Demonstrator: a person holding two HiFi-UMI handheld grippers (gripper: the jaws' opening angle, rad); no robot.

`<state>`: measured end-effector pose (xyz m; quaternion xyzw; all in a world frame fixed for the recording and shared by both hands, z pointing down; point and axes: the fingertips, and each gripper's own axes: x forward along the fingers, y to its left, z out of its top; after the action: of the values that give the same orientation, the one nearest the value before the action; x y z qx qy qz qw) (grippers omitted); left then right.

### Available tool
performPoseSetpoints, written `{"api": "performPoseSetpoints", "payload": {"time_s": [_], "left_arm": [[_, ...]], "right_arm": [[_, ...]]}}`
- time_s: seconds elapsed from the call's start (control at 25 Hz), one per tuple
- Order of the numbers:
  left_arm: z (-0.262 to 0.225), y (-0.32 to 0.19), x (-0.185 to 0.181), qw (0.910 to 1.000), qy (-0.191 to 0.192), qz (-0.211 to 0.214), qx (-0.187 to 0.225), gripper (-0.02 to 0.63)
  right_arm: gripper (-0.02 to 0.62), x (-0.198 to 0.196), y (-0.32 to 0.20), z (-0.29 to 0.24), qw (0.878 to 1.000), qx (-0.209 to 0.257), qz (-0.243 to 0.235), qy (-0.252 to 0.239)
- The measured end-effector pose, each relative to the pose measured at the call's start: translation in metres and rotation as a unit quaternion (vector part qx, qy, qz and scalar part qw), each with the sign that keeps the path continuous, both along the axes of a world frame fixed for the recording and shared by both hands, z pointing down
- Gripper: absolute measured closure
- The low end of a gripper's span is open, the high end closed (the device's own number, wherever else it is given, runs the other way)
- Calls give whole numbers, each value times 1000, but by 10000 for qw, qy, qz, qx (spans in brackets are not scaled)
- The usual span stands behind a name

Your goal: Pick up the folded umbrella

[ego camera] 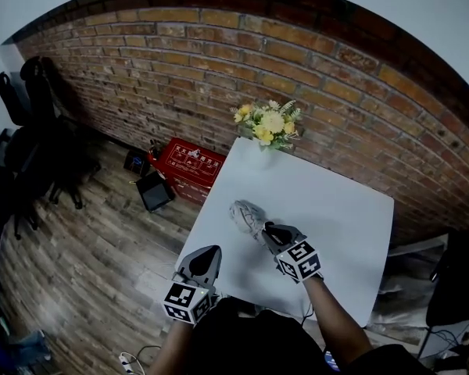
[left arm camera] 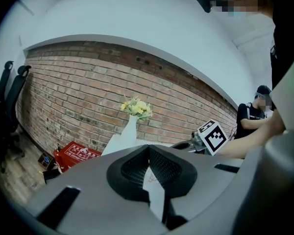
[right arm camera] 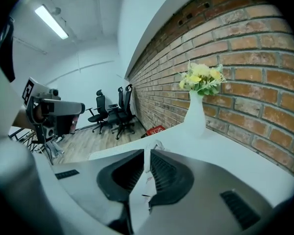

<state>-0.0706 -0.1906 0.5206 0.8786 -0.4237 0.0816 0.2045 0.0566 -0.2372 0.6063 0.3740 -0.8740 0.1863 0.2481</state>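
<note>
The person's dark-clad chest (ego camera: 242,341) fills the bottom of the head view, with both arms reaching out over the near edge of the white square bench (ego camera: 336,209). The left gripper (ego camera: 209,250) hovers at the bench's near left corner. The right gripper (ego camera: 268,229) points at the near end of the grey folded umbrella (ego camera: 246,214), which lies on the bench close to its left edge. Whether the two touch I cannot tell. A white vase of yellow flowers (ego camera: 267,125) stands at the far corner by the red brick wall (ego camera: 336,92), and a red plastic crate (ego camera: 189,162) sits on the wooden floor.

In the left gripper view the jaws are pressed together at their tips, nothing between them.

In the right gripper view the jaws are likewise closed and empty, with a bit of the umbrella showing just past their tips.
</note>
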Motion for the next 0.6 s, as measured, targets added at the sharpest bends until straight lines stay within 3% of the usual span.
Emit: {"api": "performPoseSetpoints", "payload": {"time_s": [0.08, 0.36, 0.6], "left_arm": [[7, -3, -5, 10000, 16, 38, -83, 592], [24, -16, -16, 9996, 86, 134, -222, 592], [32, -24, -20, 9992, 104, 214, -314, 592]], "right_arm": [[557, -5, -5, 11, 9997, -99, -61, 214], [386, -19, -20, 54, 9949, -489, -292, 834], [314, -27, -36, 72, 9895, -634, -516, 1189]]}}
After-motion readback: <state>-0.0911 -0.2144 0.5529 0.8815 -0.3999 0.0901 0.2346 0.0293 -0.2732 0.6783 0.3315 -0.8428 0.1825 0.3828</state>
